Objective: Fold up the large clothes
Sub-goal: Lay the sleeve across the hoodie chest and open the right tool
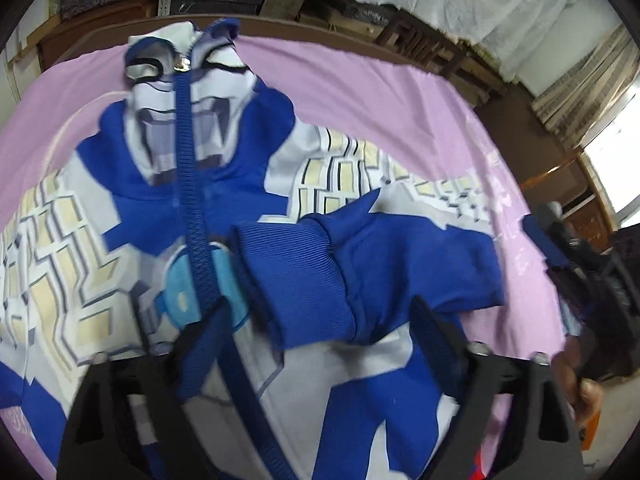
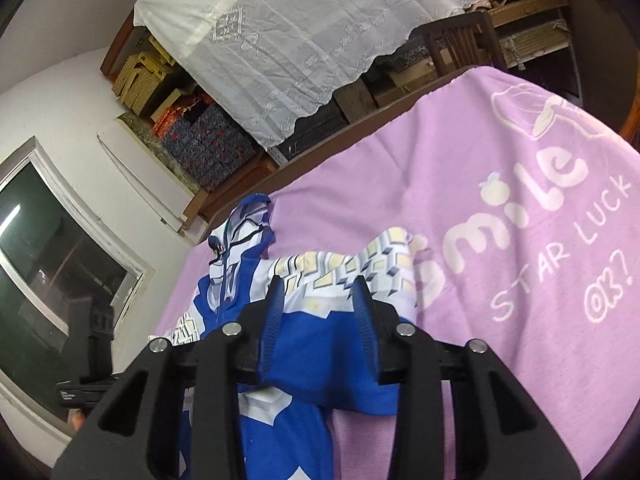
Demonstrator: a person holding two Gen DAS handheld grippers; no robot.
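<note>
Basically left tool hangs open over the blue cuff of the sleeve folded across the jacket, pads apart and not pinching, probably a release. Right tool straddles blue fabric, grip unclear. Jacket lies zipped, face-up on the pink blanket over the surface for flat folding.

Tbl w/ lilac blanket, jacket.

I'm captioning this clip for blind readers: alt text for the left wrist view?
A blue and white zip-up jacket lies on a pink cloth, one blue sleeve folded across its front. The left gripper hovers open over the cuff.
</note>
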